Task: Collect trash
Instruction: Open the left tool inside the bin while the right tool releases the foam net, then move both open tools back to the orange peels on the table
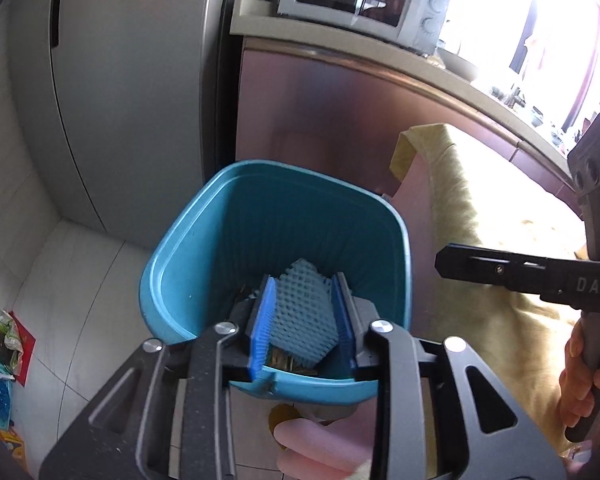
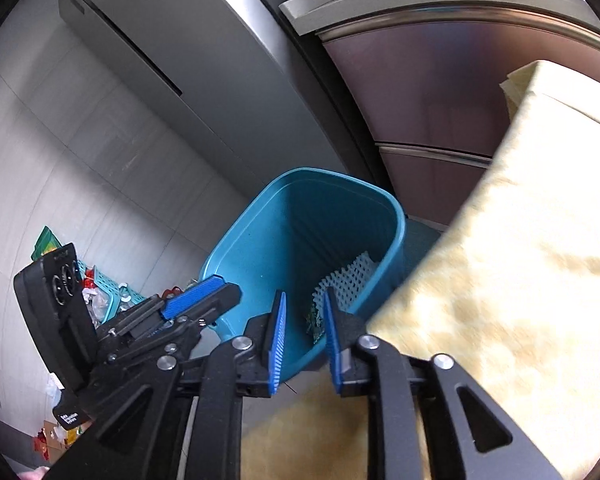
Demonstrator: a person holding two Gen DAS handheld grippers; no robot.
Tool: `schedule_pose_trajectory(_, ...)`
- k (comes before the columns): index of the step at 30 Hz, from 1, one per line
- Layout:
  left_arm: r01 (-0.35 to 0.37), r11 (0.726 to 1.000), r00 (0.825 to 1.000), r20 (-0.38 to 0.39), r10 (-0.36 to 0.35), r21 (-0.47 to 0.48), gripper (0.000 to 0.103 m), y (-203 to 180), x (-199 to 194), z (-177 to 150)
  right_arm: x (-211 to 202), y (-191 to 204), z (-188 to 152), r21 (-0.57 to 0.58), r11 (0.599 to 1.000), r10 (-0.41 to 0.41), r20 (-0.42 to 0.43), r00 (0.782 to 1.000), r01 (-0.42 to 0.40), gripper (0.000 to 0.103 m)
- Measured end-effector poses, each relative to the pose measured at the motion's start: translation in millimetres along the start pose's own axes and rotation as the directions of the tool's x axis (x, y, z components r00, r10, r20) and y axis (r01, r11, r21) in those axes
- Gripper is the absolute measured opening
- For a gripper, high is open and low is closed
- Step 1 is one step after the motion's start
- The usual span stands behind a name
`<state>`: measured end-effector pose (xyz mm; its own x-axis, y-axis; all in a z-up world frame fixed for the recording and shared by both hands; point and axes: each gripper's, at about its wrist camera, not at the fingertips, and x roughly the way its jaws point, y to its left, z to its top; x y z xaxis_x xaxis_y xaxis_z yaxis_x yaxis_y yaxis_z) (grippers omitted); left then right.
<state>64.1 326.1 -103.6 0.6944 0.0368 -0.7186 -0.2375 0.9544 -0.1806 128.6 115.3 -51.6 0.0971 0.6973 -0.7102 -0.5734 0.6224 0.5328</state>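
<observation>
The left gripper (image 1: 304,316), blue ribbed pads partly apart, hovers over the teal plastic bin (image 1: 188,248); a dimpled pale-blue foam net (image 1: 304,312) lies inside. The right gripper (image 2: 302,330) is narrowly open, empty.

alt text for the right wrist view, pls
The right claw, open and empty, points into a blue bin holding white foam netting. The left claw reaches toward the bin's left rim; a yellow cloth fills the right.

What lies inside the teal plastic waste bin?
A pale blue foam net sleeve and a small patterned wrapper lie inside the teal plastic waste bin; anything beneath them is hidden.
</observation>
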Motion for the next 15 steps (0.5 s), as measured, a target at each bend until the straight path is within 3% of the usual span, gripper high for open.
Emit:
schedule_pose_trajectory(5,0.029,0.998,0.997,0.064,-0.033,0.06,0.043,-24.7,-25.2,0.4,-37.4,-1.5,-11.0,-0.021,1.0,0.006,0.067,0.998,-0.004,0.026)
schedule_pose_trajectory(9,0.077,0.991,0.991,0.099,-0.088,0.108,0.046,-48.5,-43.2,0.2,-77.8,-4.1,-27.0,-0.05,0.999,-0.006,0.143,0.99,0.013,0.034)
schedule_pose_trajectory(15,0.188,0.965,0.974,0.093,-0.207,0.183,0.048,-94.7,-57.5,-6.0,-144.6,-26.2,-60.8,-0.039,0.997,-0.052,0.249,0.967,0.063,0.035)
